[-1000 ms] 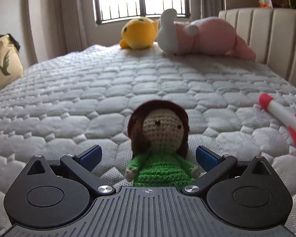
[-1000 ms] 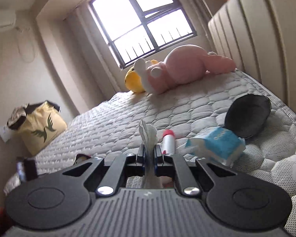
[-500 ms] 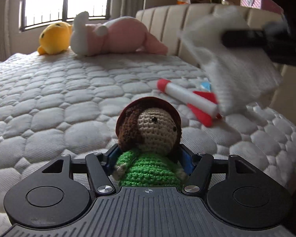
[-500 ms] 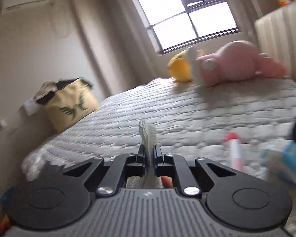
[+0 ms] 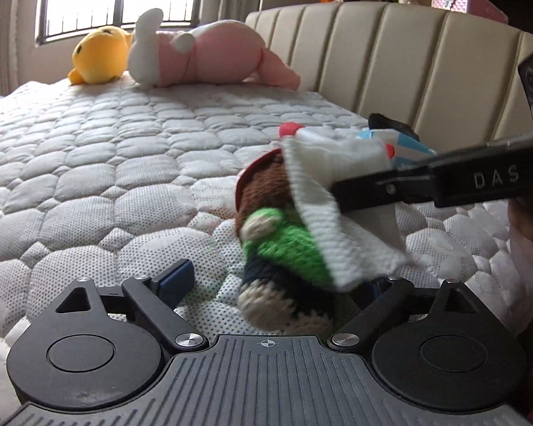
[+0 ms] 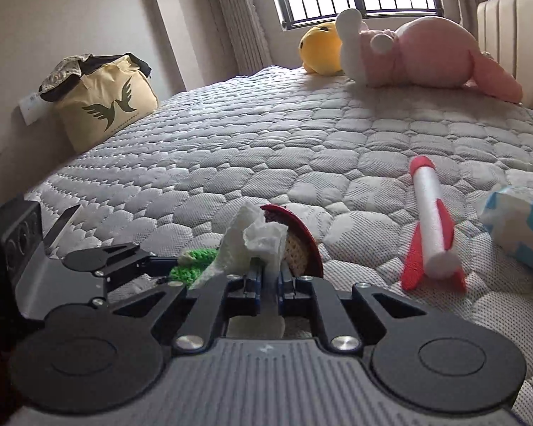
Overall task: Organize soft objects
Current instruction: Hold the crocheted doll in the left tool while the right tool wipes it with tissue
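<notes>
A crocheted doll [image 5: 284, 245] with brown hair and a green dress lies tipped on the quilted mattress [image 5: 106, 177]. It sits between the fingers of my left gripper [image 5: 277, 284], whose jaws are opening. The left blue pad [image 5: 176, 280] stands clear of the doll, and the right pad is hidden under tissue. My right gripper [image 6: 268, 277] is shut on a white tissue [image 6: 252, 238]. In the left wrist view it reaches in from the right as my right gripper [image 5: 337, 191], and the tissue [image 5: 323, 163] drapes over the doll's head and body. The doll [image 6: 298, 248] shows just beyond the tissue.
A yellow plush [image 5: 99, 53] and a pink and white plush [image 5: 209, 56] lie at the far end by the window. A red and white foam rocket [image 6: 431, 223] and a blue tissue pack [image 6: 518, 223] lie to the right. A beige headboard [image 5: 408, 64] and a tote bag [image 6: 103, 99] flank the bed.
The left jaws closed around the upright doll, then spread again, and the doll now lies tipped over. The right gripper swung in with the tissue and laid it on the doll.
</notes>
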### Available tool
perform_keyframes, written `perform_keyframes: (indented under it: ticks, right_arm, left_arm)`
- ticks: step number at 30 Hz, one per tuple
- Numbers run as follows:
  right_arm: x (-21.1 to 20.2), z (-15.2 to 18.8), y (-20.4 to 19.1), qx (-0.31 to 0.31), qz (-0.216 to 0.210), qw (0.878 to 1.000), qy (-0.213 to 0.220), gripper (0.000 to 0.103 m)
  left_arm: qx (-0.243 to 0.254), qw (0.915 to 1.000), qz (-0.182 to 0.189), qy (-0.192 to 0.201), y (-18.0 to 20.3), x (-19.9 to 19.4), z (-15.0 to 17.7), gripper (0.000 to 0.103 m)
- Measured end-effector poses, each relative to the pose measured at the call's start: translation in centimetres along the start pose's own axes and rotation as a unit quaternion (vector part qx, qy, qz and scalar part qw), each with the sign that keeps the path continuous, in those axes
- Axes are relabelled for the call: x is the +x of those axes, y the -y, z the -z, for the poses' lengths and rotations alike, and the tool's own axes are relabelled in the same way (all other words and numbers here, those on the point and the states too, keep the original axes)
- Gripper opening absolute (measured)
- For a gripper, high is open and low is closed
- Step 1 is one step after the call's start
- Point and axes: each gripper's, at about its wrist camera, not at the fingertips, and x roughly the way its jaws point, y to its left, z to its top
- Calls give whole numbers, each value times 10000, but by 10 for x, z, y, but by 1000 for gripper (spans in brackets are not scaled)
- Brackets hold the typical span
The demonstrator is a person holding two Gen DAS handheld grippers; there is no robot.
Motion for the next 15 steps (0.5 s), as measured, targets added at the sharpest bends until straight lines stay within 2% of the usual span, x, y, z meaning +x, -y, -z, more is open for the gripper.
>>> perform_keyframes:
  ticks: [7,10,13,15]
  right_arm:
    - [-3,20,22,159,528,9980,-293,10]
    - [-6,31,36,479,507,9971,-290,10]
    - [-17,35,47,716,450,9963,-141,10]
    - [-25,33,54,850,438,9954,-36,9]
  left_arm:
    - [6,9997,247,33,17,0,-8,94]
    - [69,9998,198,-26,26,7,-10,93]
    - [145,9999,51,-79,31,12,-13,82]
    - [158,9998,-43,-125,31,14,-16,70]
